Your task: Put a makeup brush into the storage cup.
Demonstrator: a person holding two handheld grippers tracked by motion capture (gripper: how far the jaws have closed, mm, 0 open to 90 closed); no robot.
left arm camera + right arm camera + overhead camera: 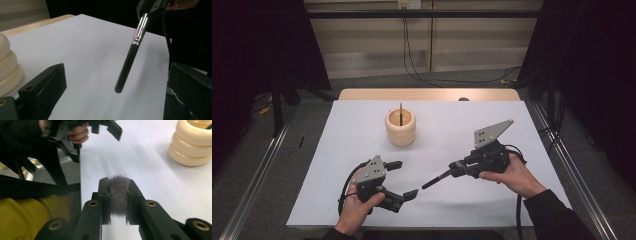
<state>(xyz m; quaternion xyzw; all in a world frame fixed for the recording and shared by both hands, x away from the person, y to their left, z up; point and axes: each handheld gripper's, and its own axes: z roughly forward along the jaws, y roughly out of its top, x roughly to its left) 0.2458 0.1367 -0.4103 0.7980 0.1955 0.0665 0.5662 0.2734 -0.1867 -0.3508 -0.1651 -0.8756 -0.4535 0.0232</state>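
Right gripper [457,169], high view: clamped on a makeup brush [436,180], held off the white sheet [492,115], handle sticking out twd the table's middle and tilted down. Left gripper [404,179] sits low near the front edge, jaws apart, nothing btwn them. Cream ribbed holder [401,128] stands upright farther back, w/ a thin dark stick [401,112] poking out of it, well apart from both grippers.

Left gripper view: own jaws spread wide, bare sheet btwn. Brush handle [128,57] slants down from the right gripper [150,6], shiny metal ferrule [140,27] near the top, glossy black shaft below, its end hanging free over the sheet. Holder [7,65] at the left edge.

Right gripper view: jaws pinch the grey bristle head [119,195], hairs squashed btwn the pads. Holder [192,142] upper right; left gripper [100,126] up top, unclenched.

Handling, prob.: brush is light, handle stiff and slick, bristles soft, so a grip on the tuft alone lets the shaft wobble or slide out. Better hold is the ferrule or the shaft just below it, where it's rigid; the free left gripper could take it there. Holder looks light enough to tip if the handle knocks its rim.
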